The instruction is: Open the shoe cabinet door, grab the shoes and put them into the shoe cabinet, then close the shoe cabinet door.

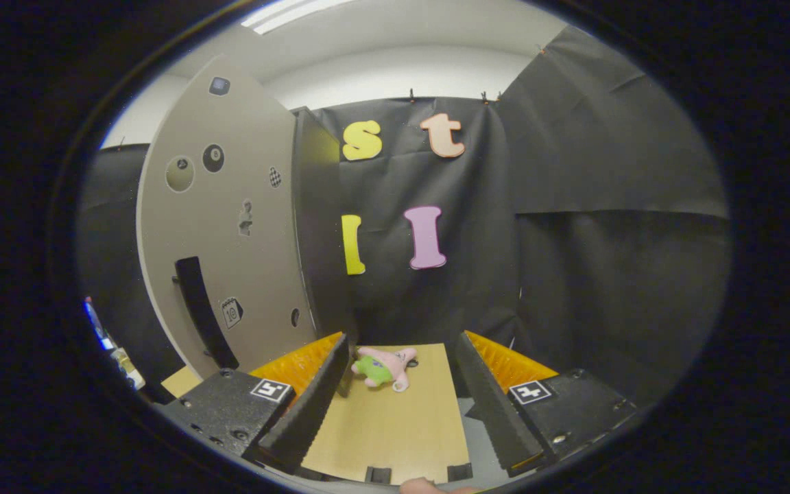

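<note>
The shoe cabinet stands to the left, beyond my left finger. Its grey door (230, 226) carries several stickers and a black vertical handle (203, 312), and it looks flush against the dark cabinet side (319, 226). A small pink and green plush shoe (385, 367) lies on the tan tabletop (395, 425), between my fingers and close to the left fingertip. My gripper (405, 339) is open, with the jaws wide apart and nothing pressed between them.
Black cloth walls close the booth behind and to the right of the table. A few small objects (110, 346) sit at the far left, beside the cabinet. A person's fingertip (429, 486) shows at the table's near edge.
</note>
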Available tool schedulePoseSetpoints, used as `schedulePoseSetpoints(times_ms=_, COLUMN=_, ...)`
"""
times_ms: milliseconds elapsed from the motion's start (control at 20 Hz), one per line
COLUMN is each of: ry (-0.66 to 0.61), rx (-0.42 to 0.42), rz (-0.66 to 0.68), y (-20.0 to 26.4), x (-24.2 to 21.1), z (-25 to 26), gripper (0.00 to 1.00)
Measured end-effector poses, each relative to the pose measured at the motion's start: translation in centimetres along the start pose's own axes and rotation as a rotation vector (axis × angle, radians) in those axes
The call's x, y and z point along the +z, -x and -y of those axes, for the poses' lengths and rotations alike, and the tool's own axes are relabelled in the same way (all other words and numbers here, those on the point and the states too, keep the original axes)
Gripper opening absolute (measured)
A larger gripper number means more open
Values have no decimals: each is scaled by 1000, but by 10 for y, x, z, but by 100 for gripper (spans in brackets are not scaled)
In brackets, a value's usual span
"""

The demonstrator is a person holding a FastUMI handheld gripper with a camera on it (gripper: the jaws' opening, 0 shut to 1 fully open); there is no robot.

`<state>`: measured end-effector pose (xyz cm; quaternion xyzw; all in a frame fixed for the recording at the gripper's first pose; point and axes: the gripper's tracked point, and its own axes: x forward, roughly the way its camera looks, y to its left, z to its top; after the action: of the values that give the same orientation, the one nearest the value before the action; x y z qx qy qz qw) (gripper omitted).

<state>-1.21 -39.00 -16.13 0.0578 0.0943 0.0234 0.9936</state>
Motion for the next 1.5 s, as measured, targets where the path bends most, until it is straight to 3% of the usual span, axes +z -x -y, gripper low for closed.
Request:
schedulePoseSetpoints(times_ms=400, ry=52, rx=98, rz=46, y=-26, x=1, z=-74, gripper=100)
schedulePoseSetpoints(times_ms=500, ry=80, rx=212, rz=45, y=-22, x=-5, z=-119, gripper=100)
schedulePoseSetpoints(times_ms=700, ry=193, rx=160, rz=77, y=-8, x=3, z=-157, gripper=92)
schedulePoseSetpoints(times_ms=950, ry=146, rx=203, rz=53, y=-11, x=-9, z=-212, gripper=92)
schedulePoseSetpoints(times_ms=1300, ry=125, rx=108, rz=104, y=-20, x=-5, z=-249, gripper=92)
schedulePoseSetpoints(times_ms=1500, ry=176, rx=53, rz=135, y=-19, x=-6, z=-277, gripper=92)
